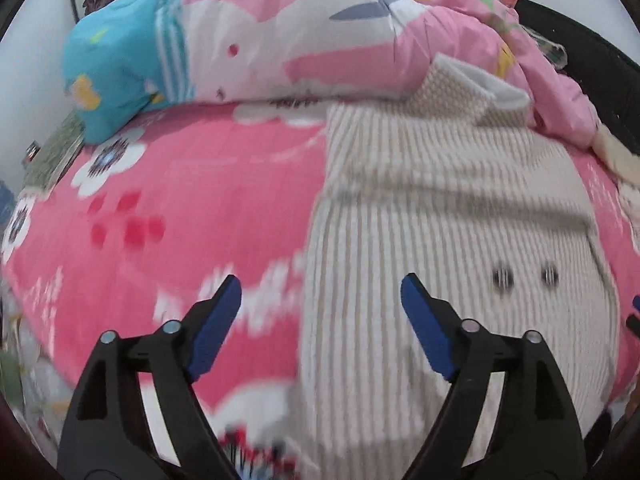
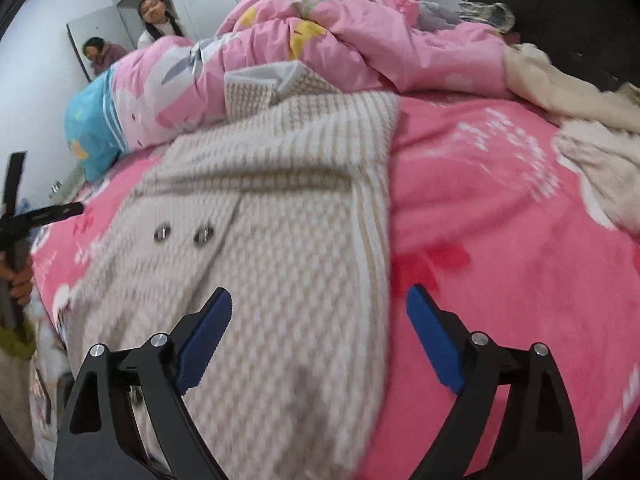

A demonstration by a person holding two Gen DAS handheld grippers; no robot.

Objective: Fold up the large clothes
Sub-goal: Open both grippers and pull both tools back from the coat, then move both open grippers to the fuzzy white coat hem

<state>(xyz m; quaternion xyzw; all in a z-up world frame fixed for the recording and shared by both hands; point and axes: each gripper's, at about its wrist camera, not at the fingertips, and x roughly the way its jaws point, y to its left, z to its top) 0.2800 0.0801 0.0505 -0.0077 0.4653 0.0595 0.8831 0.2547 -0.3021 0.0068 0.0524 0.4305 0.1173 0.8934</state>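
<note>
A large beige and white ribbed knit garment (image 1: 440, 208) with two dark buttons (image 1: 502, 278) lies spread flat on a pink floral bedspread (image 1: 180, 208). My left gripper (image 1: 320, 292) is open and empty, hovering over the garment's left edge. In the right wrist view the garment (image 2: 280, 220) lies in the middle, its collar (image 2: 260, 84) towards the far side. My right gripper (image 2: 318, 304) is open and empty above the garment's right edge. The left gripper (image 2: 60, 210) shows at the far left there.
A bunched pink and blue quilt (image 1: 240, 40) lies across the far side of the bed. A cream fluffy garment (image 2: 580, 120) lies at the right. A black headboard (image 2: 560, 8) stands at the far right. Two people (image 2: 156, 16) stand by a doorway at the back left.
</note>
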